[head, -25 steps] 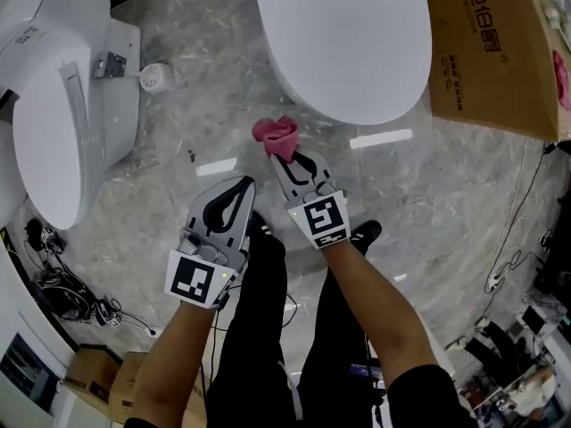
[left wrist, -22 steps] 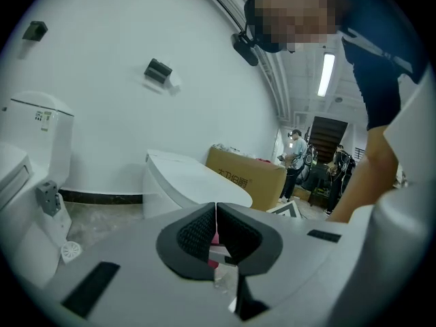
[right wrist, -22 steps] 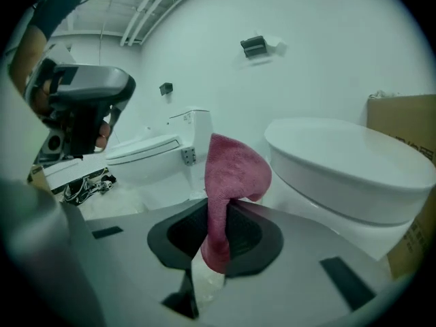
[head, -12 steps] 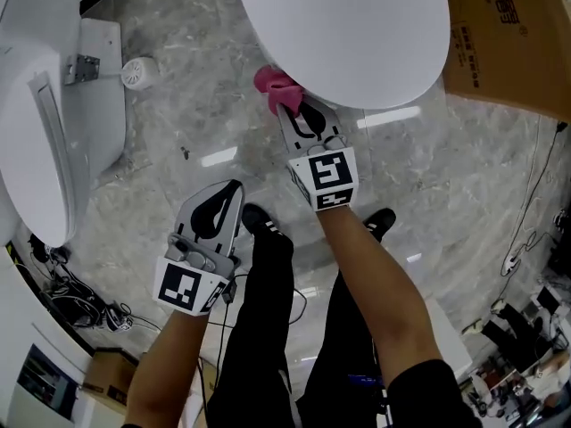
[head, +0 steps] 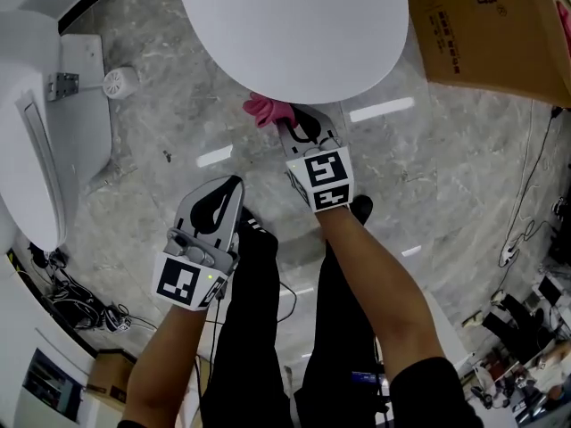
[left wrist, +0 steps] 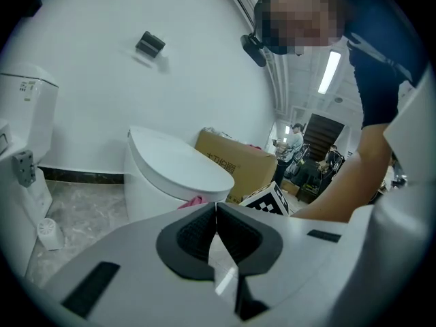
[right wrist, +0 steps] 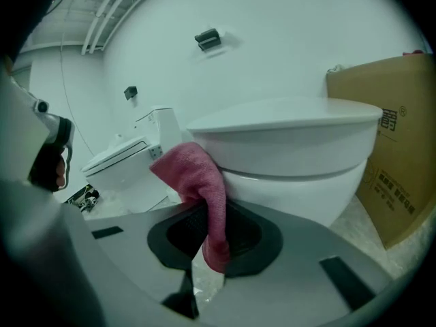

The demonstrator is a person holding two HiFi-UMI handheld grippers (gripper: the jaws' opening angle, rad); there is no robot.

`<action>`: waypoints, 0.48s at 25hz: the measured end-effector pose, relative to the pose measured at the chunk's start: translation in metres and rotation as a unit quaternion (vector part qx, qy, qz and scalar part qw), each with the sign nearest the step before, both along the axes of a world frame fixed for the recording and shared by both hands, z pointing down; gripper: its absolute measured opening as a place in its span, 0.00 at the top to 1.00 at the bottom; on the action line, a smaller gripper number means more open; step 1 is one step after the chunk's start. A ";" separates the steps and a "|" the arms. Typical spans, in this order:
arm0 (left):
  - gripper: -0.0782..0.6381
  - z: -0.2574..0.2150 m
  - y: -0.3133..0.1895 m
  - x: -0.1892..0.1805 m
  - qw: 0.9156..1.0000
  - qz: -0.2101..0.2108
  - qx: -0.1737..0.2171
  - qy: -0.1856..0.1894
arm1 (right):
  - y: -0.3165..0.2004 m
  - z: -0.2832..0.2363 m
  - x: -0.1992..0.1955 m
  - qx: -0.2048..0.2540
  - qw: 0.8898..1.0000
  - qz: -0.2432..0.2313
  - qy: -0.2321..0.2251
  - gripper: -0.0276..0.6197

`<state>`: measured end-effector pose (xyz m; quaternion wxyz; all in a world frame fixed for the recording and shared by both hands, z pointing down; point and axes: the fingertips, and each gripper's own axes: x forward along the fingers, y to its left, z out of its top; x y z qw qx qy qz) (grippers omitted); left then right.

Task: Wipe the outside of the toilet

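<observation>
The right gripper holds a pink cloth pinched between its jaws. The cloth appears to touch the front wall of the toilet just under the lid rim, at 12 o'clock from the person. The left gripper, at 8 o'clock from the right one, has its jaws pressed together on nothing, well apart from the toilet. Step in hand, as judged: wiping the bowl front. The next move calls for sweeping the cloth along the curved wall under steady pressure.
</observation>
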<state>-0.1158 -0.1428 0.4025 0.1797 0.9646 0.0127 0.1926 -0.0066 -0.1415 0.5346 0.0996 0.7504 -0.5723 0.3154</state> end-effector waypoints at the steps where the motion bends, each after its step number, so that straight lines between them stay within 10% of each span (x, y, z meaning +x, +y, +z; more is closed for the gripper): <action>1: 0.87 -0.001 0.004 0.005 1.000 0.002 0.001 0.001 | 0.007 -0.001 0.004 -0.002 1.000 -0.002 -0.002 0.85; 12: 0.87 0.002 0.061 0.070 1.000 0.004 -0.003 -0.003 | 0.079 -0.002 0.082 -0.016 0.999 -0.046 -0.004 0.84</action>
